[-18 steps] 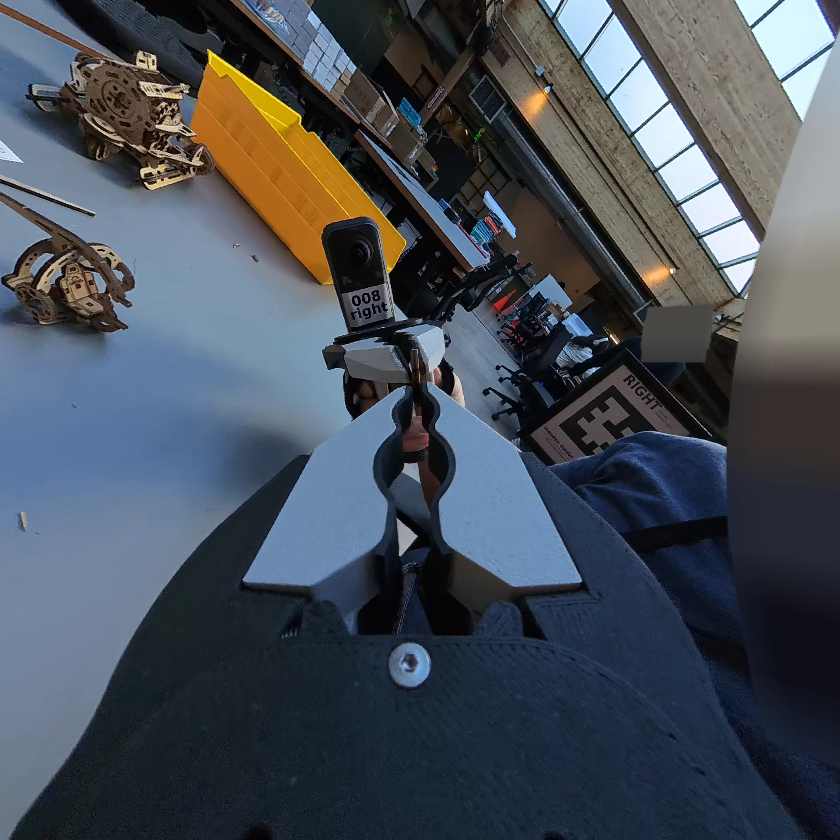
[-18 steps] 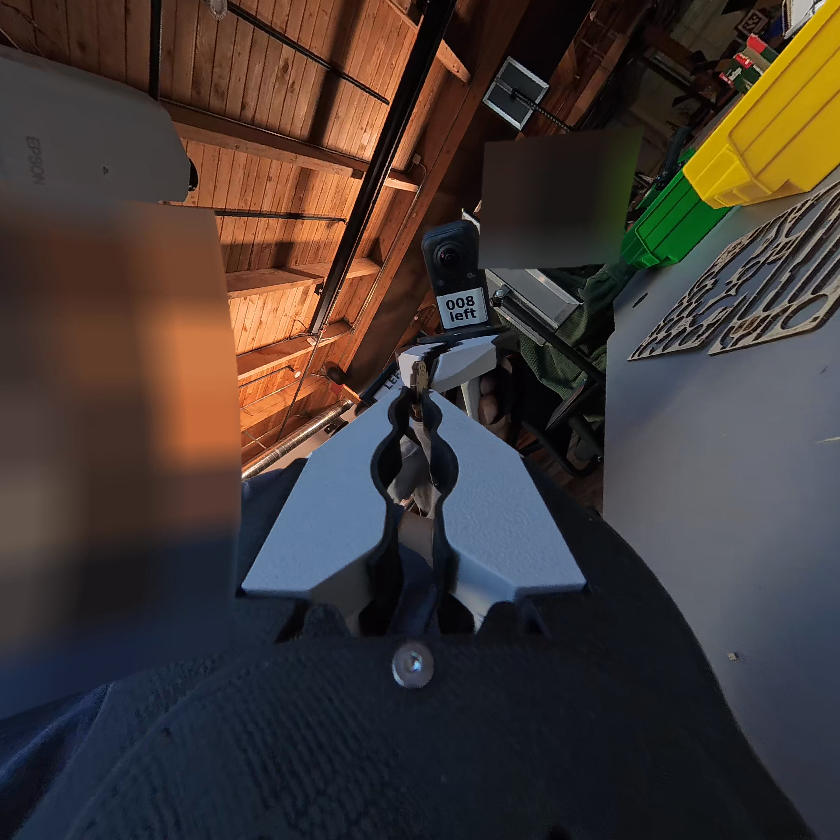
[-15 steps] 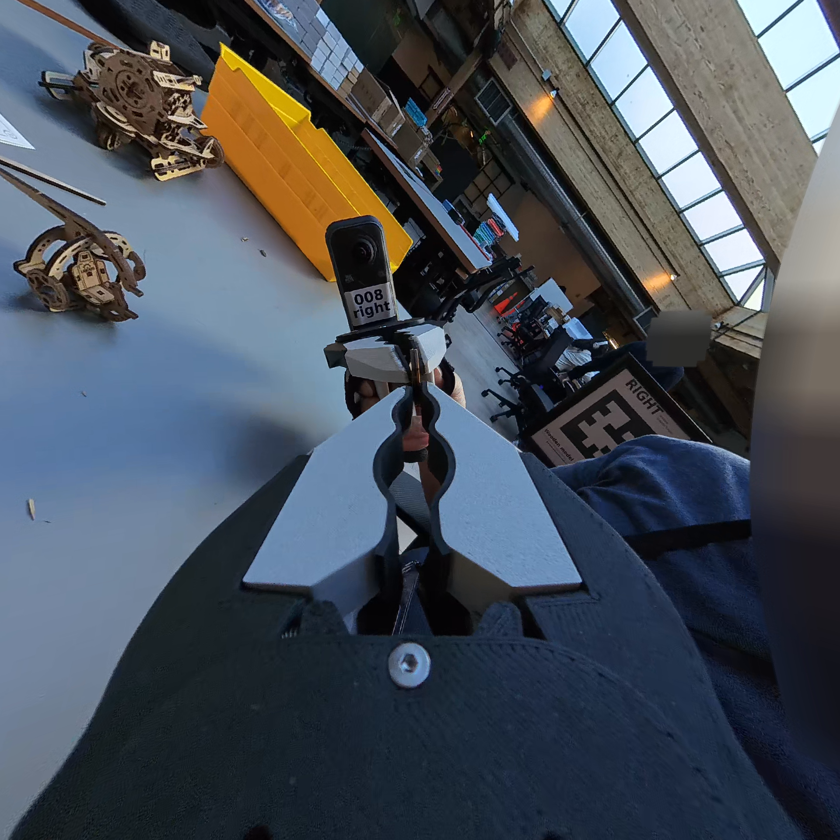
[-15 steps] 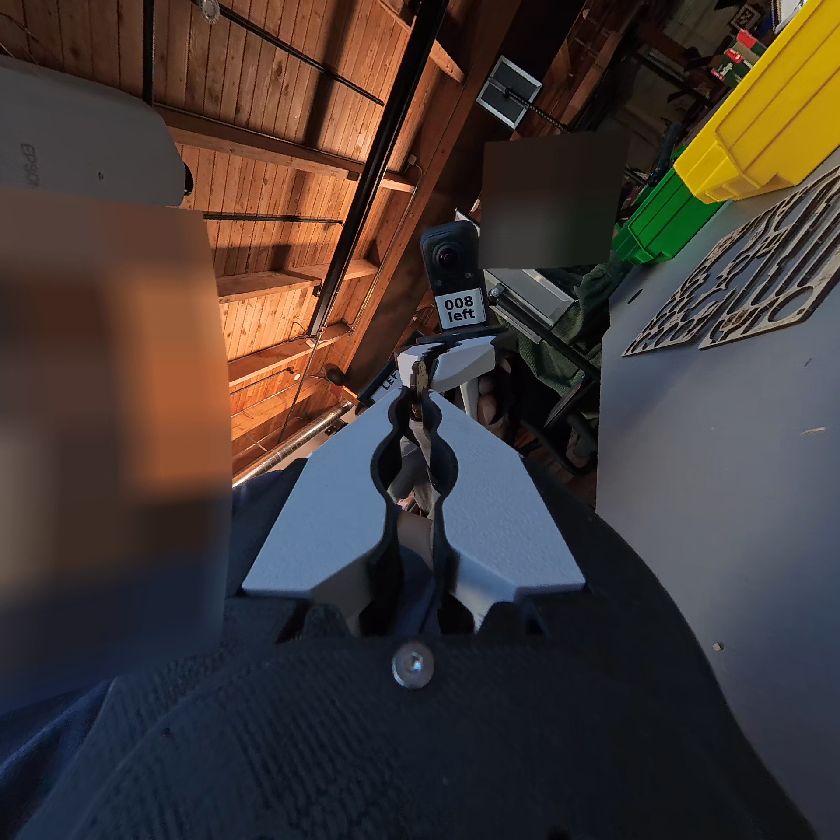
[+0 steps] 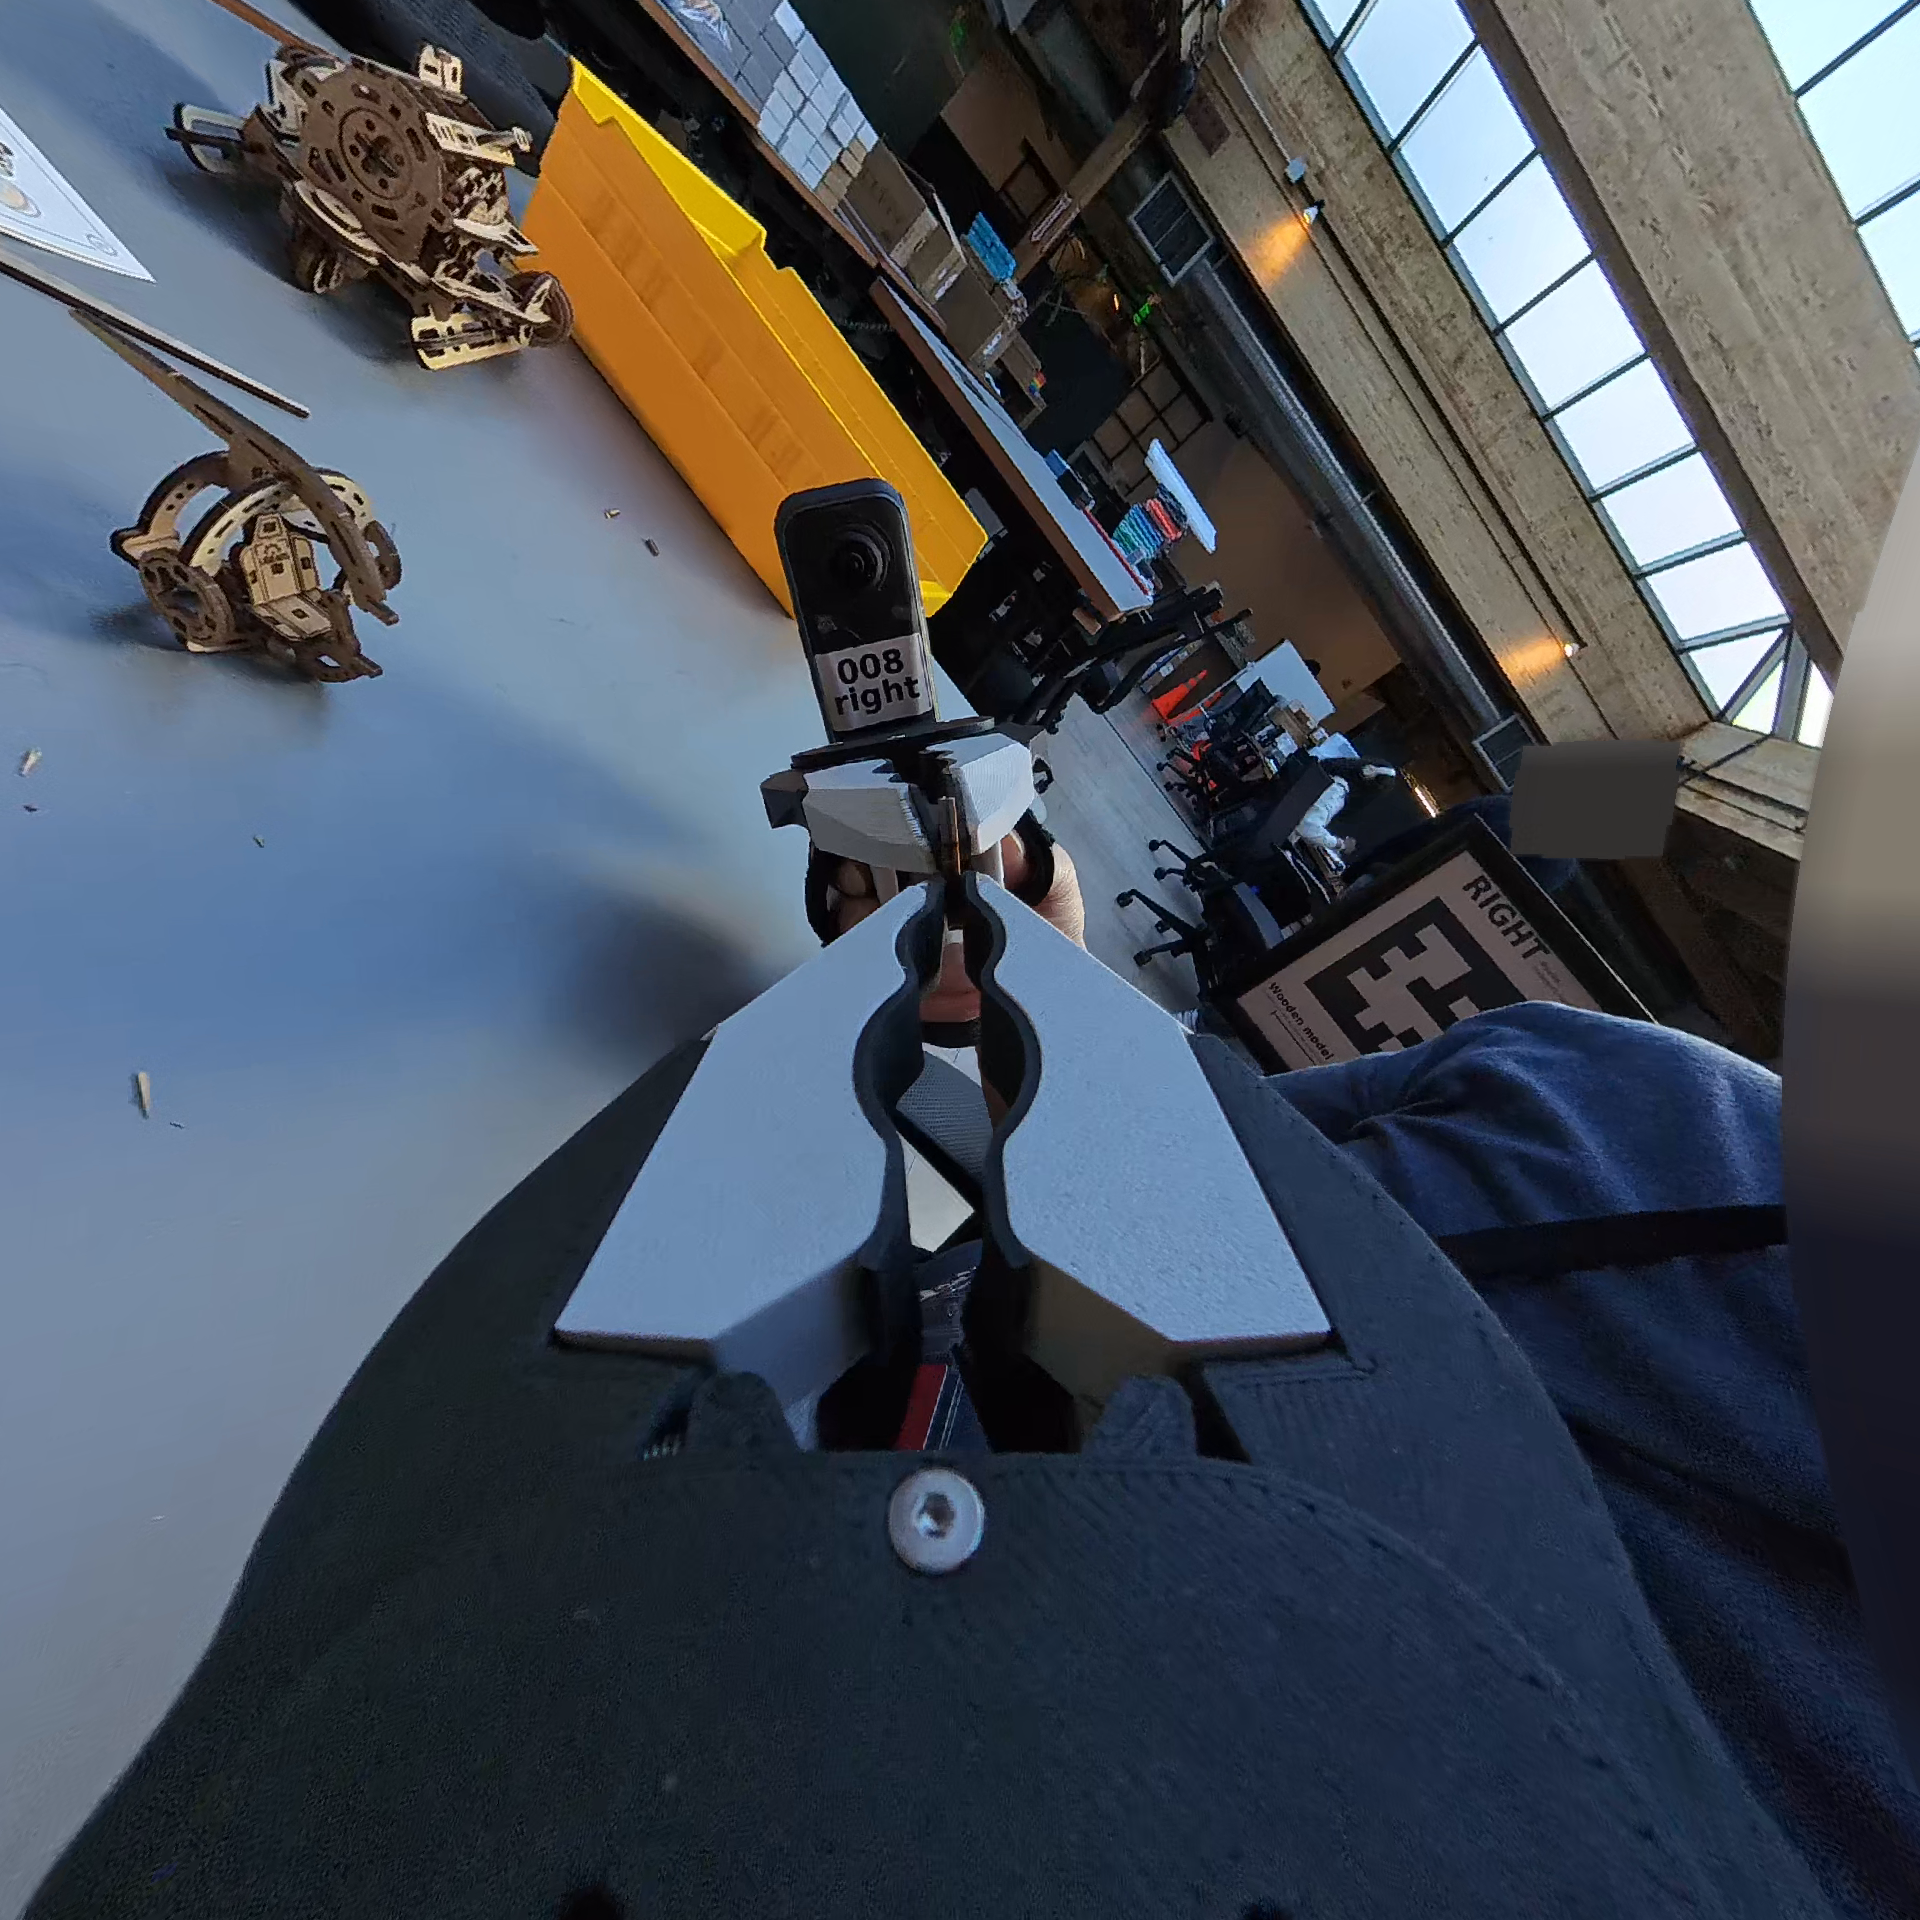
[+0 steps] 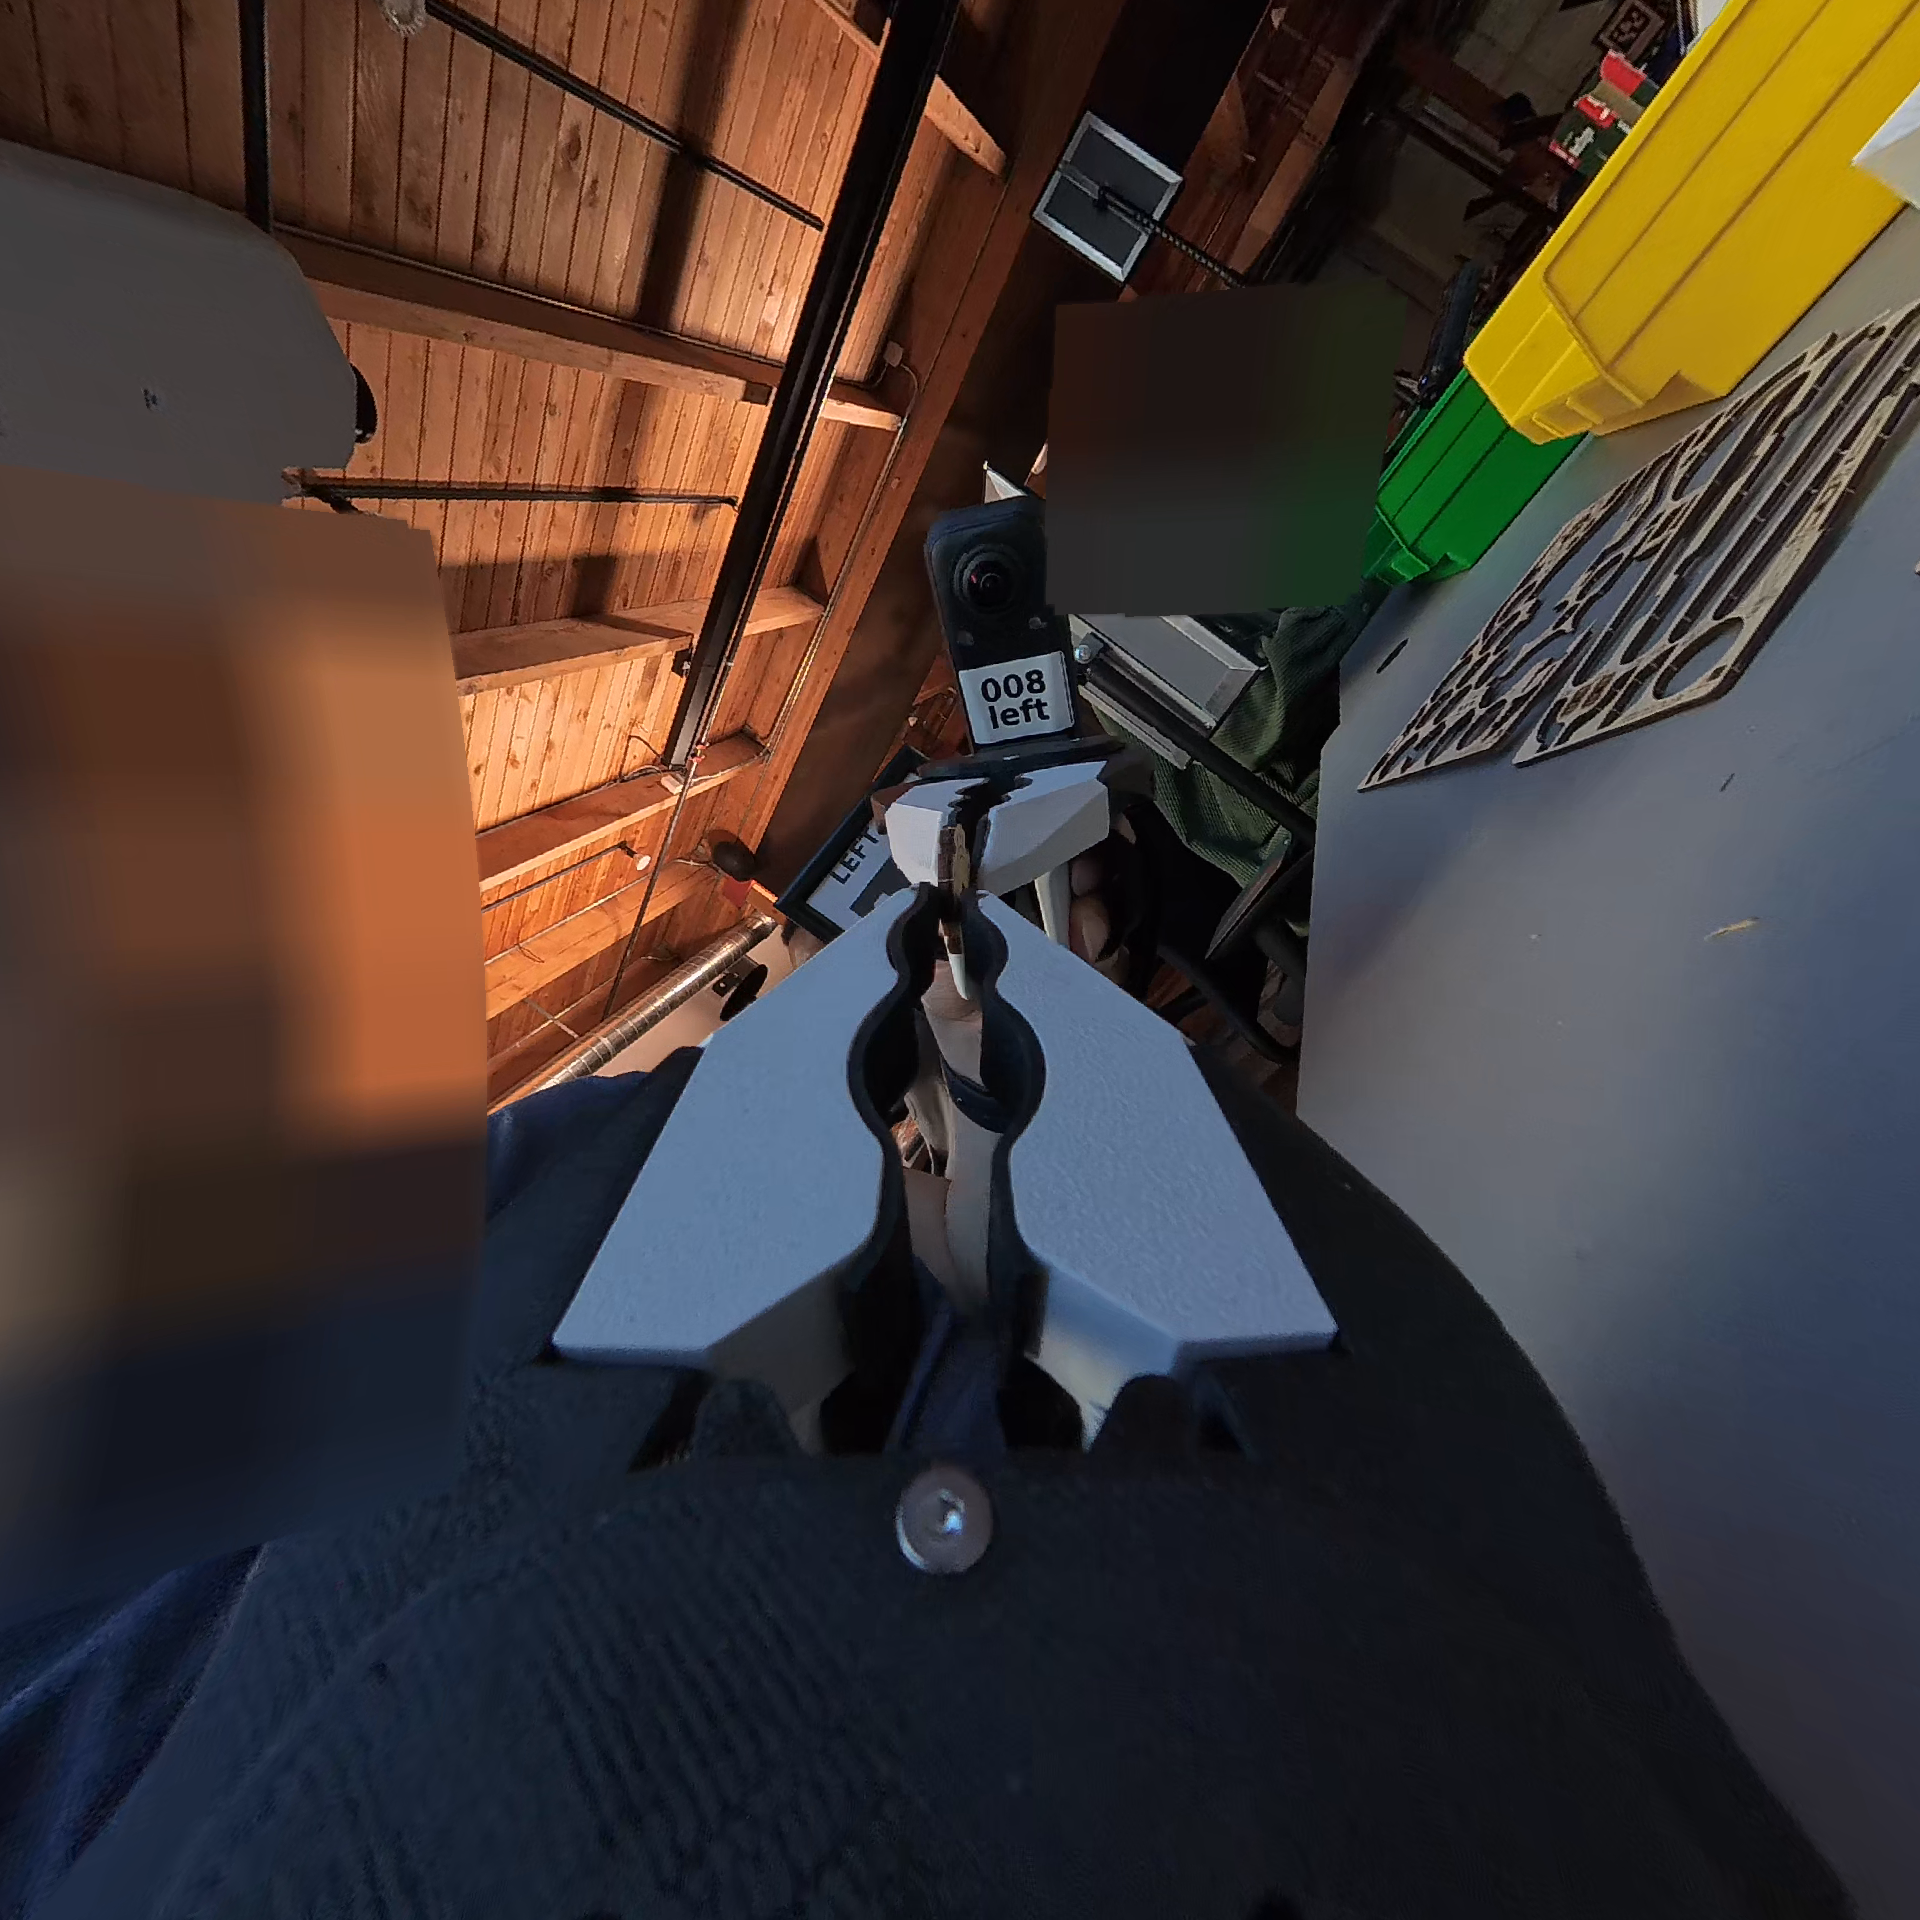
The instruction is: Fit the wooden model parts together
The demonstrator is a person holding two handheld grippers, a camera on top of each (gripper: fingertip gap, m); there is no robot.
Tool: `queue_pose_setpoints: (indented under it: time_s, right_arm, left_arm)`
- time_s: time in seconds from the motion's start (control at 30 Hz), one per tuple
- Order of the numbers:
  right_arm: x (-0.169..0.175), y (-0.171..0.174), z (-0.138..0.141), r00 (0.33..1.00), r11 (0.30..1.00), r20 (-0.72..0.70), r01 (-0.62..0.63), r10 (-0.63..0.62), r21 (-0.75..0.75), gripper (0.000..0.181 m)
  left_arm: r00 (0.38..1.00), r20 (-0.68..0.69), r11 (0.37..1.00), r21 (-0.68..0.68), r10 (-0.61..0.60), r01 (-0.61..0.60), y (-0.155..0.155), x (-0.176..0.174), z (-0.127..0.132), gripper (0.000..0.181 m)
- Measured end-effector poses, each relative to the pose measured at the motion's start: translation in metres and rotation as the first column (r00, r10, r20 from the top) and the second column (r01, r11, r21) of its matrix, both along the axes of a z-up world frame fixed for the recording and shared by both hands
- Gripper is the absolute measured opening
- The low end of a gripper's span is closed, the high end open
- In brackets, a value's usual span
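Wooden model part point(image 5: 951, 831): small, thin piece, held in air off the surface, directly ahead of left hand-held gripper point(image 5: 952, 902), clamped on one end; right hand-held gripper point(image 6: 951, 914) clamps another. Tip-to-tip; long axis unclear.

Grey table point(image 5: 312, 935), slanted skylight windows point(image 5: 1621, 343), plank ceiling point(image 6: 582, 208), office chairs point(image 5: 1205, 894)

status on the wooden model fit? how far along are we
Done: two partly built assemblies sit on the table, the larger assembly and the smaller assembly. In hand: the left gripper and right gripper meet tip to tip, held off the table, each shut on a small wooden piece; whether the pieces have mated cannot be told. Left: the cut sheets look mostly punched out, so remaining parts are unclear.
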State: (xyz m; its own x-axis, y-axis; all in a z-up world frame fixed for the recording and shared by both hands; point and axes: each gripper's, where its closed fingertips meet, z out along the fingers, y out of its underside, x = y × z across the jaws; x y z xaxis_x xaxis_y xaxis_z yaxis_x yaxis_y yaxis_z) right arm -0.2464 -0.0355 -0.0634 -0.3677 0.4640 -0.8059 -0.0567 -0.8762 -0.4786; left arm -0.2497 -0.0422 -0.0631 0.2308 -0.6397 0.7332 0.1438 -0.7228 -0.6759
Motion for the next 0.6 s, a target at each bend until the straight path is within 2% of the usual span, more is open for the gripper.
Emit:
queue_pose_setpoints:
  time_s: [0.27,0.47,0.53,0.6]
  right_arm:
    - [-0.002,0.01,-0.028,0.988,0.998,0.145,0.044,-0.05,0.042,0.001]
    - [-0.024,-0.003,-0.044,0.956,0.99,0.293,-0.071,0.033,0.119,0.002]
    - [-0.036,-0.004,-0.047,0.944,0.968,0.329,-0.098,0.017,0.232,0.004]
    - [-0.049,0.003,-0.053,0.916,0.893,0.388,-0.085,-0.105,0.441,0.025]
  left_arm:
    - [1.0,0.002,0.999,-0.042,0.017,-0.017,0.009,-0.002,-0.027,0.001]
    - [0.998,0.022,0.997,-0.046,0.057,-0.056,-0.002,-0.023,-0.044,0.002]
    - [0.996,0.033,0.994,-0.064,0.086,-0.084,-0.003,-0.035,-0.047,0.001]
    - [0.989,0.027,0.986,-0.093,0.143,-0.14,0.001,-0.053,-0.053,0.001]
